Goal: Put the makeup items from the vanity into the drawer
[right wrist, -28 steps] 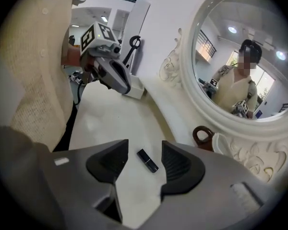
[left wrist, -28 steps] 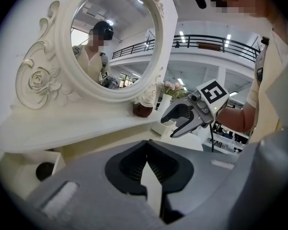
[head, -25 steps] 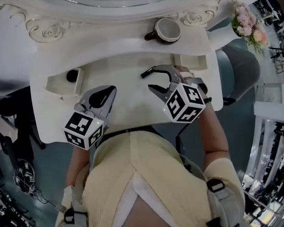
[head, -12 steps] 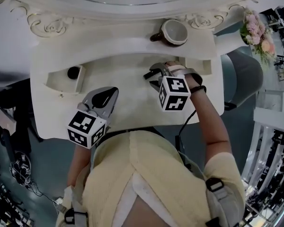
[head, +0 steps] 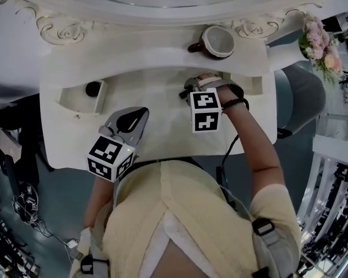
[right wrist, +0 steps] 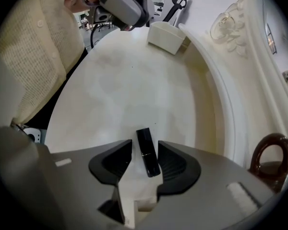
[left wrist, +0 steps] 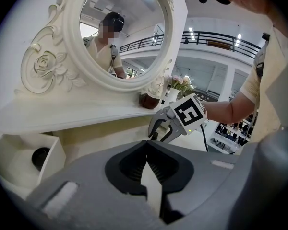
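Lipstick (right wrist: 147,156): flat on vanity top (right wrist: 134,85), nearer rear edge
Right gripper (right wrist: 144,147): jaws just narrowing, apart around it
Left gripper (left wrist: 146,153): jaws together, empty

We see the vanity top (right wrist: 134,80) as smooth cream paint with a soft satin sheen, faintly mottled. The carved mirror frame (left wrist: 48,66) looks glossier. The black tube (right wrist: 148,152) looks like glossy plastic and the brown mug (head: 217,41) like shiny glaze. The left gripper (left wrist: 146,153) has a matt grey plastic shell. The cardigan (right wrist: 33,56) is coarse knitted cloth.
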A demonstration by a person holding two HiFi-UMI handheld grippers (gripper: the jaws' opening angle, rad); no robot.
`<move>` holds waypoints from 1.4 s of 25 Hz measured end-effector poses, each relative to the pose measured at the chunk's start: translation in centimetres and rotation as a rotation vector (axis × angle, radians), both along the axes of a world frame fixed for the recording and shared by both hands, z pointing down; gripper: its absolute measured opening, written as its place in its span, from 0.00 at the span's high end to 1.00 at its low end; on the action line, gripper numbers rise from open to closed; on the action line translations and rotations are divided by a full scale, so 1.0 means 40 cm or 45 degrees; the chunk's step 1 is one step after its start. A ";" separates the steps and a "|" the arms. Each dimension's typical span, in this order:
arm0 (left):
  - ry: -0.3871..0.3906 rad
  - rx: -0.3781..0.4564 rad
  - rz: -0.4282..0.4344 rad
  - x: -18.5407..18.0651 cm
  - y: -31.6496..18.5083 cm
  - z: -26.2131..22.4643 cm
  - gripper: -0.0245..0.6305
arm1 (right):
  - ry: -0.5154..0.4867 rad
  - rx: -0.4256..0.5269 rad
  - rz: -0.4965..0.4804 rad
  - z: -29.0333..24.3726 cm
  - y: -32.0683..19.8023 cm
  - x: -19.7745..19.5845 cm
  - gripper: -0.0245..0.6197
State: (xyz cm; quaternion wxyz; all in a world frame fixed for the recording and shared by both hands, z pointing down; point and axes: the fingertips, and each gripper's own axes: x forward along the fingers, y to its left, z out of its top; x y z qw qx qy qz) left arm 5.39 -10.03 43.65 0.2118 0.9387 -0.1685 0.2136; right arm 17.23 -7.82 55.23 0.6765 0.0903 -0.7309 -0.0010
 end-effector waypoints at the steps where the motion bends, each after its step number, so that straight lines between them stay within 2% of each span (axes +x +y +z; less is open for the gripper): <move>1: -0.007 0.004 0.002 0.000 0.001 0.002 0.95 | 0.005 -0.009 -0.001 0.003 -0.001 -0.001 0.69; 4: -0.017 0.012 0.007 -0.002 0.004 0.005 0.96 | -0.002 -0.047 0.011 0.005 0.002 -0.004 0.70; 8: -0.009 0.013 0.009 -0.004 0.006 0.004 0.96 | -0.032 -0.106 0.040 0.005 0.018 -0.010 0.78; 13: -0.004 0.017 0.020 -0.004 0.008 0.003 0.96 | -0.041 -0.089 0.073 0.005 0.021 -0.010 0.81; 18: 0.047 0.042 -0.001 -0.005 0.005 -0.018 0.96 | -0.039 -0.041 0.070 -0.009 0.029 -0.018 0.81; 22: 0.126 0.014 -0.021 -0.006 -0.001 -0.035 0.95 | -0.162 0.010 0.107 -0.079 0.039 -0.056 0.81; 26: 0.153 0.001 0.023 0.016 0.011 -0.038 0.95 | -0.258 0.072 0.166 -0.150 0.053 -0.065 0.81; 30: 0.181 0.008 0.088 0.052 0.027 -0.047 0.95 | -0.260 0.157 0.224 -0.199 0.066 -0.025 0.81; 35: 0.208 -0.004 0.150 0.092 0.045 -0.055 0.95 | -0.226 0.260 0.362 -0.243 0.081 0.077 0.81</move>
